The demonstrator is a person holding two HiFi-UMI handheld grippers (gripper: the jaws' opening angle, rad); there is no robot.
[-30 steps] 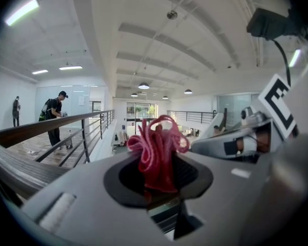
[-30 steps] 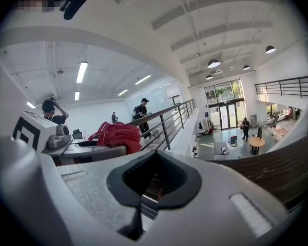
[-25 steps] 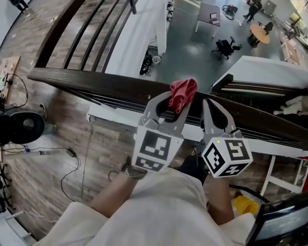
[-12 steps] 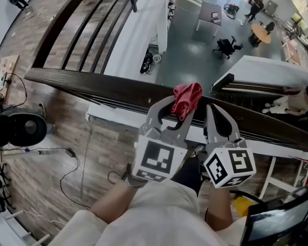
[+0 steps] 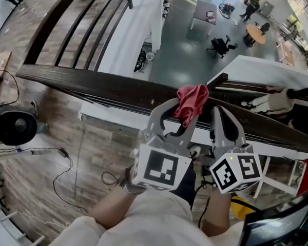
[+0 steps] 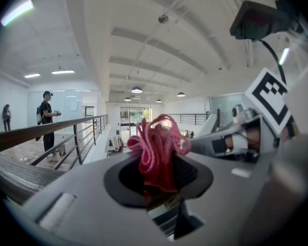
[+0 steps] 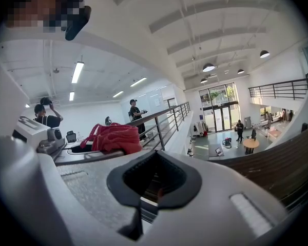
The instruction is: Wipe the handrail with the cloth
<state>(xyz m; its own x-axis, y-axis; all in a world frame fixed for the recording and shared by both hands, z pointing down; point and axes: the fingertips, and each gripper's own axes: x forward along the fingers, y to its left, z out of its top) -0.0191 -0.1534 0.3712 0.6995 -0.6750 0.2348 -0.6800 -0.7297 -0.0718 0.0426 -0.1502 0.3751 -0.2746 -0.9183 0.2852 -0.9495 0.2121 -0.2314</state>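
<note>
Red cloth (image 5: 191, 99), pinched in the left gripper (image 5: 180, 111), hides its tips and part of the dark handrail (image 5: 92, 83); the right gripper (image 5: 221, 113) sits alongside, closed and empty.

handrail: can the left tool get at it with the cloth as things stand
Probably yes: the left tool, shut on the red cloth, is right over the dark handrail with nothing seen between them; the right tool sits beside it, shut and empty.

Dark handrail (image 5: 102, 83) lies open leftward of the red cloth (image 5: 191, 100); the right gripper (image 5: 219, 113) crowds the rail just beside it, rightward
</note>
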